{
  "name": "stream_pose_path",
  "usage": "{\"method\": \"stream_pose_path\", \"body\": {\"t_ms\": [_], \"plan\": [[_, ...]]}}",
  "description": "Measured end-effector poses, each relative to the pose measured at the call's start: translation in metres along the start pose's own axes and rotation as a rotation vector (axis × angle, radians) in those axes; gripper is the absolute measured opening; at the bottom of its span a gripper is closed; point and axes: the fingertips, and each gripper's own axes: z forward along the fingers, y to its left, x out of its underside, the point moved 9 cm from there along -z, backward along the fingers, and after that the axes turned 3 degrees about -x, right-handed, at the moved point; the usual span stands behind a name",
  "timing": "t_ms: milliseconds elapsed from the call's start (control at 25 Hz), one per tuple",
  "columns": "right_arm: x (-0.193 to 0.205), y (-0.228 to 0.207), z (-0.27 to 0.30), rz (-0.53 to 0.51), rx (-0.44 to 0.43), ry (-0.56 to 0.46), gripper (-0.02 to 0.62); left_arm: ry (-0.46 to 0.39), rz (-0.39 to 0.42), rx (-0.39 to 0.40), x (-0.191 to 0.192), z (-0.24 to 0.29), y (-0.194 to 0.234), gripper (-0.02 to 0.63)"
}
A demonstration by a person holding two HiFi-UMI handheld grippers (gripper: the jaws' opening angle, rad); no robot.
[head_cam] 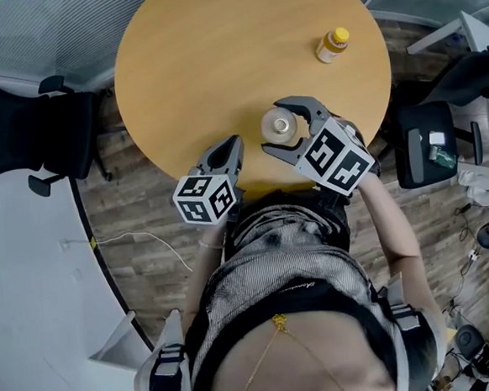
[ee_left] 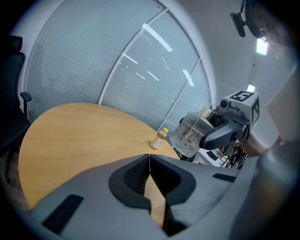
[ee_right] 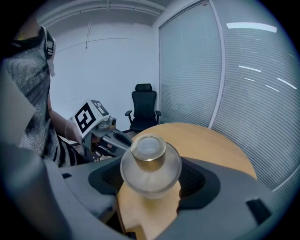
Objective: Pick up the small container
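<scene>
A small clear container [head_cam: 279, 126] with a narrow neck sits between the jaws of my right gripper [head_cam: 274, 127], which is shut on it over the near edge of the round wooden table [head_cam: 217, 58]. The right gripper view shows the container [ee_right: 150, 164] from above, with the jaws pressed on both sides. From the left gripper view the container [ee_left: 191, 133] hangs clear of the tabletop. My left gripper [head_cam: 229, 149] is shut and empty, just left of it, its tips [ee_left: 149, 157] touching. A small yellow-capped bottle [head_cam: 332, 45] stands at the table's far right.
A black office chair [head_cam: 29, 131] stands left of the table and another [head_cam: 430, 142] to the right. Glass walls with blinds [ee_left: 117, 61] curve behind the table. The person's torso fills the lower head view.
</scene>
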Motion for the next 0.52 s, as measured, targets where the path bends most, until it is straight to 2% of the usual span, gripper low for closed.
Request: {"method": "stream_pose_path", "body": {"t_ms": [520], "plan": [[0.0020,-0.0068,0.0005,-0.008,-0.008,0.021,0.336,0.008,-0.006,0.004,-0.0003,0.0049,0.0014,0.021]]}}
